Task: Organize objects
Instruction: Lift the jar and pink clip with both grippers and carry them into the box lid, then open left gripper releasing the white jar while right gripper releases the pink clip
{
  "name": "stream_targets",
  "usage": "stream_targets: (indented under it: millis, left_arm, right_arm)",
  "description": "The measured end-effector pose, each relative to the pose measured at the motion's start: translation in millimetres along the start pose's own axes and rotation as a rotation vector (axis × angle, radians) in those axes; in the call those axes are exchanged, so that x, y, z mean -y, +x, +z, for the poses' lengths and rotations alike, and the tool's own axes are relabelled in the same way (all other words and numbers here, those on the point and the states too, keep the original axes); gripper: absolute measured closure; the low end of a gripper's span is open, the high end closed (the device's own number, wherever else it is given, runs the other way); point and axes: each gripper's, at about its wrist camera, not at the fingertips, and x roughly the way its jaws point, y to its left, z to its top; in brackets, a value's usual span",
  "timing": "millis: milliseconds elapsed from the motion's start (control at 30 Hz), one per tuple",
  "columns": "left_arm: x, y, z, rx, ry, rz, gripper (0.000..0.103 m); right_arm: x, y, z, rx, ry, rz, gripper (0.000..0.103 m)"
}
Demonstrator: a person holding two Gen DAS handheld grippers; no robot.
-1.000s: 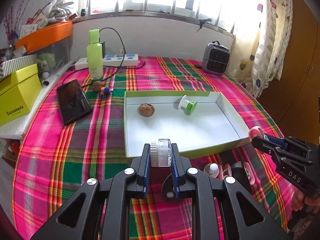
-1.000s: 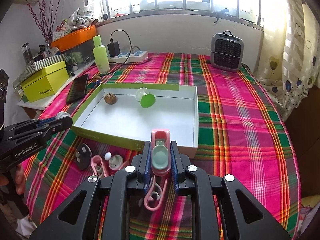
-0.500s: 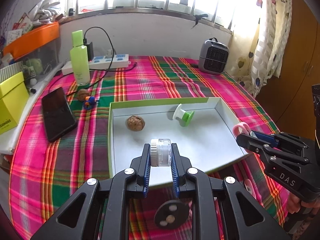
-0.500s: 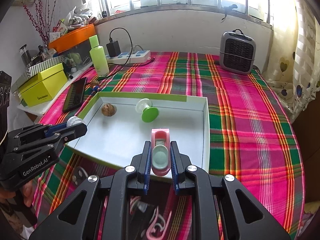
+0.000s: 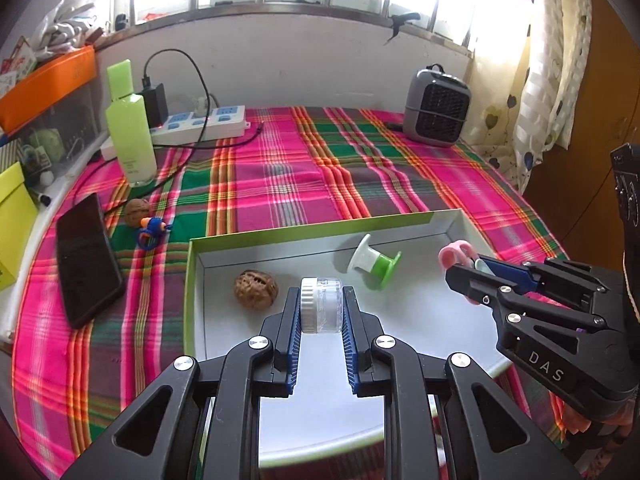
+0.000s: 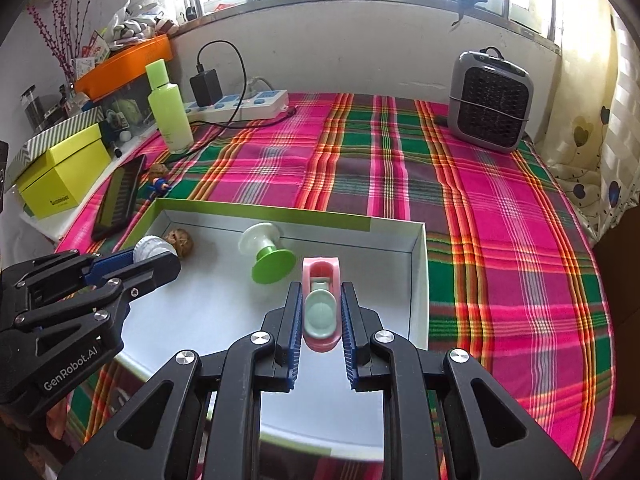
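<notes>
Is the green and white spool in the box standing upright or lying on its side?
Lying on its side: the spool rests on both flange edges on the box floor.

Desk cloth: plaid of pink, green, orange and white.
Shallow cardboard tray: lime-green outside, white inside.
Tall plastic bottle: pale green.
Wrinkled walnut: brown.
Plastic spool: white and green.
Tongs' pads: blue on black.
Small heater: grey, black grille.
Small round jar: clear, white lid.
Small oblong case: pink, mint-green inset.

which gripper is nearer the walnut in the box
Left. The left gripper, shut on a clear jar, sits just beside the walnut in the box. The right gripper holds a pink clip farther off.
</notes>
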Motion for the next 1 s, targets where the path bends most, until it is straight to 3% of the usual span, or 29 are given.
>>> stream_targets:
  millis: [467, 1000]
  left_arm:
    - [-1, 40, 11, -0.065, -0.006, 0.004, 0.086]
    - [-4, 55, 11, -0.090, -0.010, 0.017, 0.086]
  right_arm:
    - [9, 35, 15, -0.050, -0.003, -0.005, 0.084]
    - [10, 49, 17, -0.071, -0.017, -0.019, 0.084]
